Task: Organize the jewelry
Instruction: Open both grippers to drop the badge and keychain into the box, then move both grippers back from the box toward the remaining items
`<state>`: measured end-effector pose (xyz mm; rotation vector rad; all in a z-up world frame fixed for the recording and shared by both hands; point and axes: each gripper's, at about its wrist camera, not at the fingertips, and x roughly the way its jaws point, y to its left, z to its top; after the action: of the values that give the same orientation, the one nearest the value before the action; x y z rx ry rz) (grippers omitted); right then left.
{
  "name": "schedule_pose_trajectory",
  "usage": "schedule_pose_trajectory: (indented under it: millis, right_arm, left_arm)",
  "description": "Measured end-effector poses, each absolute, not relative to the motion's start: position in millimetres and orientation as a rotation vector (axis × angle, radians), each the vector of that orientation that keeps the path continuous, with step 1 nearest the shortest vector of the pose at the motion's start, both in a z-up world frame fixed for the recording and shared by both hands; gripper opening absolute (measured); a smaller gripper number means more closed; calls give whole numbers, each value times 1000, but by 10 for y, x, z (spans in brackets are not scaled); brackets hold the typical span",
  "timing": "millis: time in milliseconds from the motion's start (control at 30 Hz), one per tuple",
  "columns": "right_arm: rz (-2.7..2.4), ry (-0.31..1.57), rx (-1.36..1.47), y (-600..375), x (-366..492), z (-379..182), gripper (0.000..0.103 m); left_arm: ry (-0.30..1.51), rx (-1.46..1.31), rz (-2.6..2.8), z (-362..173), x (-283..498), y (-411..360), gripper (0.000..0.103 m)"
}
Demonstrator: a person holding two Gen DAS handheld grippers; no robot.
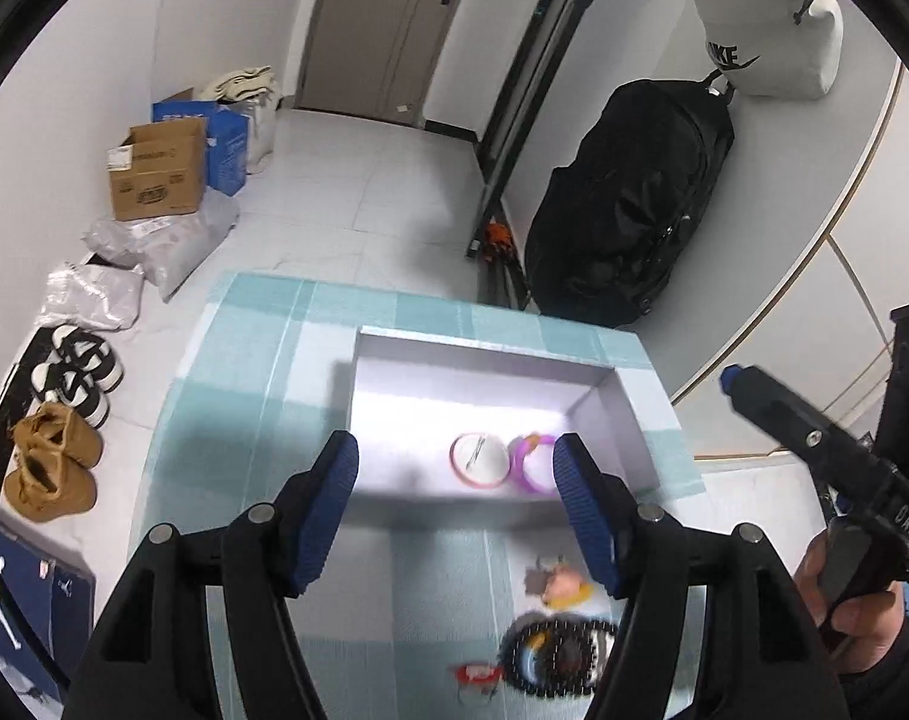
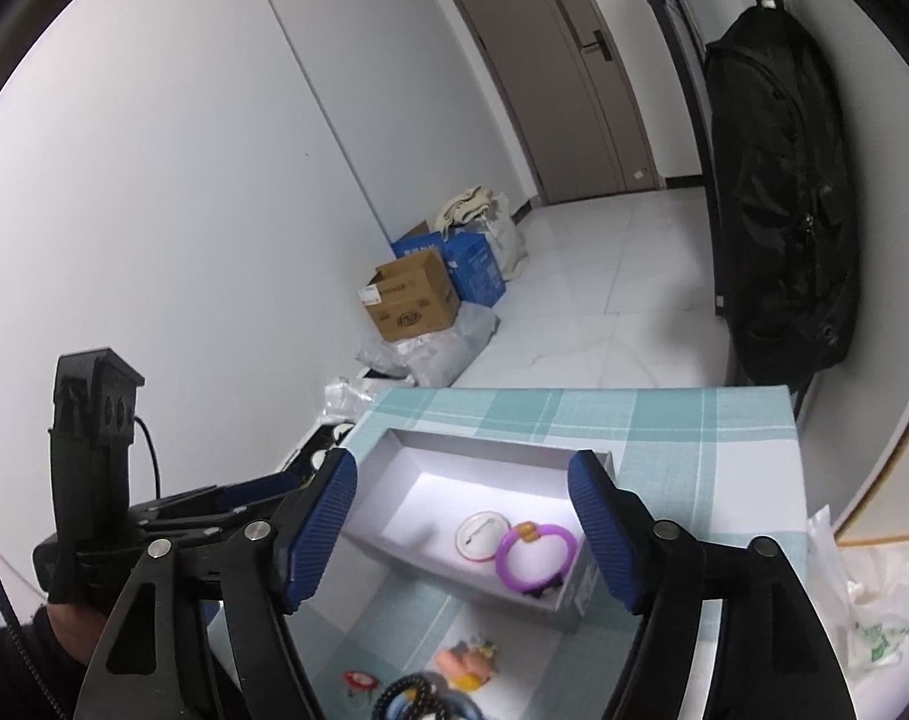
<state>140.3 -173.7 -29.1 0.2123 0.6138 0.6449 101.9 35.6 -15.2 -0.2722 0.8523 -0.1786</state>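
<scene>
An open white box [image 1: 394, 414] [image 2: 406, 516] sits on the checked teal tablecloth [image 1: 244, 372] [image 2: 664, 420]. Inside lie a round white-and-pink badge [image 1: 479, 459] [image 2: 479, 537] and a purple ring bracelet [image 1: 529, 468] [image 2: 535, 558]. In front of the box lie a pink and yellow charm [image 1: 559, 587] [image 2: 463, 663], a black beaded bracelet [image 1: 556, 654] [image 2: 418, 699] and a small red piece [image 1: 475, 673] [image 2: 361, 683]. My left gripper [image 1: 457, 516] is open and empty above the box's near wall. My right gripper [image 2: 463, 531] is open and empty, higher up.
Cardboard and blue boxes [image 1: 160, 168] [image 2: 415, 294], plastic parcels [image 1: 154, 246] and shoes [image 1: 64, 420] lie on the floor at left. A black bag [image 1: 628, 204] [image 2: 778, 210] hangs at right. The table's far edge is just beyond the box.
</scene>
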Motion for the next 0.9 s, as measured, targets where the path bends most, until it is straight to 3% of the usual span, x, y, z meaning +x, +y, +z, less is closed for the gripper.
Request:
schedule_pose_trajectory:
  millis: [67,300,433,900]
  right_arm:
    - [636,597,207,-1761,1290,-286,84]
    - [619,619,187,-1762,1005,-350,87]
    - [598,633,192,-1801,814,-434,98]
    - [544,753,127,-1734,507,-779,103]
  left_arm:
    - [862,-269,-170,-174,945,336,63]
    - [871,-209,-135,-207,640,230,64]
    - [860,-176,-116,-233,459,192,64]
    - [972,-158,-100,-562,254,164,65]
